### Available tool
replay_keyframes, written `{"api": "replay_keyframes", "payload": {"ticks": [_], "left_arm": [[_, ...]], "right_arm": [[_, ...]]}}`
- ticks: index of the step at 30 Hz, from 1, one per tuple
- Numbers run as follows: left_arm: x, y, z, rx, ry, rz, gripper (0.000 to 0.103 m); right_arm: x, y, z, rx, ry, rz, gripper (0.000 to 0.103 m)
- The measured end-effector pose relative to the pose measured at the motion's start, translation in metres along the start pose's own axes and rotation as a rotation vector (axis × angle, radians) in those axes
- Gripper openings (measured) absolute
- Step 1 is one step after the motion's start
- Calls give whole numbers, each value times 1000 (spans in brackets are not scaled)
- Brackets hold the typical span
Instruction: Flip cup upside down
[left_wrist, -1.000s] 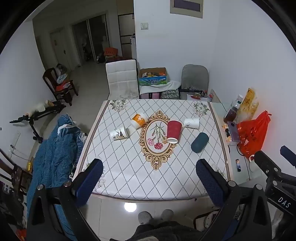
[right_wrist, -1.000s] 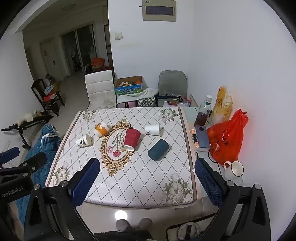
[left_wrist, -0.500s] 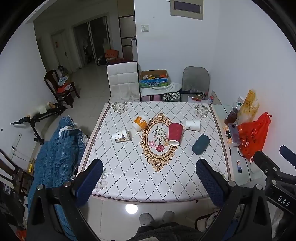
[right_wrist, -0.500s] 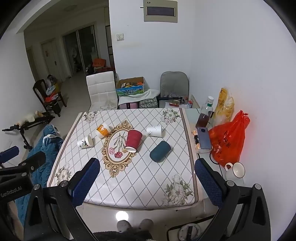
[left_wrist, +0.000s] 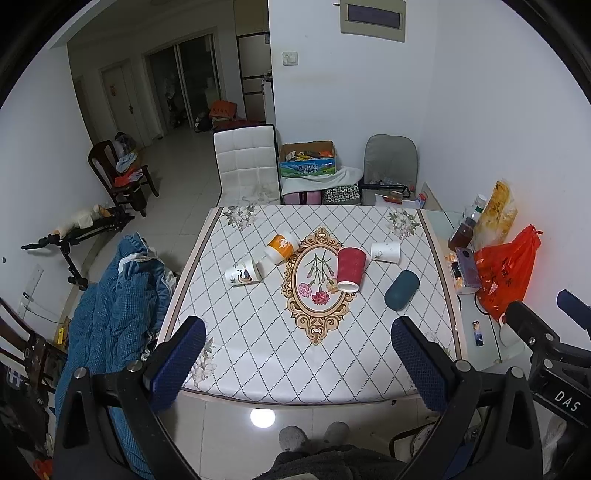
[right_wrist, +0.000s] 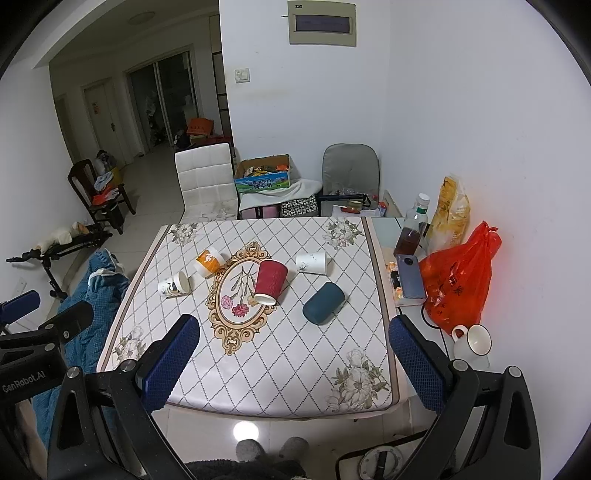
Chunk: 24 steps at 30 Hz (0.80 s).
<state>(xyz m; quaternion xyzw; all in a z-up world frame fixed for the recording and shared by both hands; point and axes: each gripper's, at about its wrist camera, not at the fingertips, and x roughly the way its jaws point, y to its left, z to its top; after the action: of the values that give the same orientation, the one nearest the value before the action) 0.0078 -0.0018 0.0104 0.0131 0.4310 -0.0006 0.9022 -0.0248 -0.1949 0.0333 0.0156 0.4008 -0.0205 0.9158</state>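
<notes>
Five cups lie on their sides on the table (left_wrist: 258, 369): bird-print cup (left_wrist: 242, 272), orange cup (left_wrist: 282, 246), red cup (left_wrist: 350, 268), white cup (left_wrist: 386, 252), dark teal cup (left_wrist: 402, 292). Left gripper (left_wrist: 297, 365) and right gripper (right_wrist: 293, 363) both wide, empty, off the near edge, well apart from all cups

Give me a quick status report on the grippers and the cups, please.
Left gripper open, empty, short of the table. Right gripper likewise. Five cups on their sides, untouched; red cup central, dark teal cup nearest right. Nothing blocks them.
</notes>
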Motion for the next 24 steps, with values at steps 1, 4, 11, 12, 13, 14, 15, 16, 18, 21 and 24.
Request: {"api": "replay_keyframes", "payload": {"ticks": [1, 4, 11, 12, 13, 14, 15, 16, 18, 21, 24], "left_arm": [[0, -1, 1, 0, -1, 0, 103], [0, 0, 2, 0, -1, -1, 103], [0, 4, -1, 0, -3, -2, 103], [0, 4, -1, -1, -2, -2, 103], [-1, 4, -1, -1, -1, -2, 103], [0, 5, -1, 1, 1, -1, 103], [0, 6, 0, 3, 2, -1, 103], [0, 7, 1, 4, 3, -1, 103], [0, 8, -1, 6, 2, 1, 103], [1, 7, -2, 4, 0, 0, 103], [1, 7, -1, 3, 2, 0, 103]], "right_arm": [[0, 0, 1, 1, 0, 1, 103], [0, 1, 1, 0, 0, 2, 103], [-1, 2, -1, 0, -2, 3, 103], [0, 2, -1, 0, -2, 1, 103], [0, 2, -1, 0, -2, 3, 103], [0, 2, 0, 1, -1, 5, 103], [0, 3, -1, 1, -1, 5, 103], [0, 4, -1, 2, 0, 6, 103], [2, 6, -1, 4, 2, 9, 103], [8, 8, -4, 8, 3, 13, 103], [8, 9, -4, 10, 3, 14, 103]]}}
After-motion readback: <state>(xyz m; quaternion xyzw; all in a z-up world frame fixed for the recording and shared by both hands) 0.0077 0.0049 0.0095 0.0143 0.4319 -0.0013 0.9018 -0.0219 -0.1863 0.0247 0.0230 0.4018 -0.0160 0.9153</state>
